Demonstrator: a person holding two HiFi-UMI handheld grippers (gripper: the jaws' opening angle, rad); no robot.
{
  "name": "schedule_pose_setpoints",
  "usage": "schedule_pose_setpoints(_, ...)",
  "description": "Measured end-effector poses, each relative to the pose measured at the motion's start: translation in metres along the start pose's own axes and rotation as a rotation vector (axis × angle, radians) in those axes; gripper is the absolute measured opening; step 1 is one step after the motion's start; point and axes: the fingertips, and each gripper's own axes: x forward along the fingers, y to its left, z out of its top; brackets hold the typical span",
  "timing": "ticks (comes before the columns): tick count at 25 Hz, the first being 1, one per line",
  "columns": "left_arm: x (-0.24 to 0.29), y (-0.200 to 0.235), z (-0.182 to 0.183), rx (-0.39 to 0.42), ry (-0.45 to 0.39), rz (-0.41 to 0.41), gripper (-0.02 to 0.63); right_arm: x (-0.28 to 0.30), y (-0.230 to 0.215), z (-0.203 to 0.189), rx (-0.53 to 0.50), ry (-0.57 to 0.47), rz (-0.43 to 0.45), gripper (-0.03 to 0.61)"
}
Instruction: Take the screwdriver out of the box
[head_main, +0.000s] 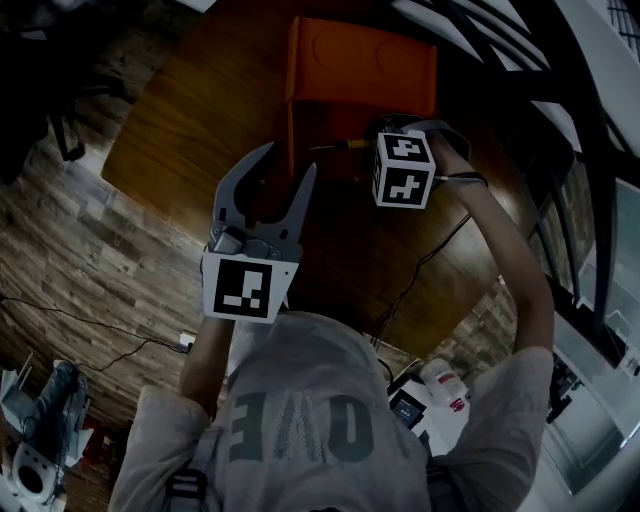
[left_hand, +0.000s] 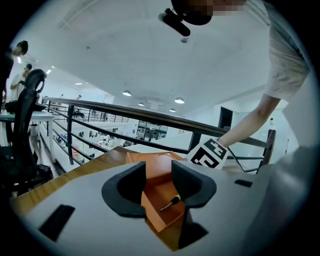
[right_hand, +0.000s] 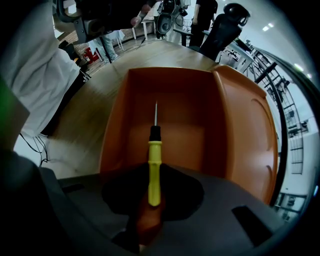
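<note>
inside the open orange box (right_hand: 117, 125), the right gripper (right_hand: 152, 192) pinches the yellow handle of the screwdriver (right_hand: 154, 150), whose steel shaft points toward the far wall. box walls flank the tool, the raised lid (right_hand: 250, 125) stands at right, and the space above is open. the left gripper (left_hand: 159, 181), jaws spread and gripping nothing, hovers by the box's near rim over the wooden table (head_main: 190, 140).

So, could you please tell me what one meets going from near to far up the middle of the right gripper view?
right tongs → screwdriver → far wall of the box → table → chair
</note>
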Motion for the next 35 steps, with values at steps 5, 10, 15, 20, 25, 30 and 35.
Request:
schedule_pose_setpoints(5,-0.003,0.000,0.002,0.004,-0.007,-0.001,0.164,-0.001,-0.002,0.000,0.007,0.005,-0.010,0.075)
schedule_pose_setpoints(10,-0.007,-0.004,0.010,0.009,-0.021,-0.010,0.164,-0.017,-0.005,0.004,0.078,-0.028,-0.033,0.075)
schedule_pose_setpoints(15,-0.011,-0.011,0.028,0.030,-0.047,-0.028,0.164,-0.048,-0.014,0.014,0.192,-0.097,-0.098,0.075)
schedule_pose_setpoints(20,-0.014,-0.019,0.060,0.076,-0.104,-0.065,0.164,-0.098,-0.032,0.019,0.377,-0.214,-0.212,0.075)
schedule_pose_setpoints(25,-0.024,-0.038,0.095,0.135,-0.156,-0.103,0.164,-0.164,-0.035,0.015,0.569,-0.366,-0.364,0.075)
schedule_pose_setpoints(30,-0.026,-0.053,0.140,0.185,-0.242,-0.163,0.164,-0.239,-0.041,0.013,0.730,-0.538,-0.575,0.075)
schedule_pose_setpoints(35,-0.039,-0.086,0.176,0.200,-0.299,-0.224,0.164,-0.312,-0.016,0.009,0.838,-0.721,-0.783,0.075)
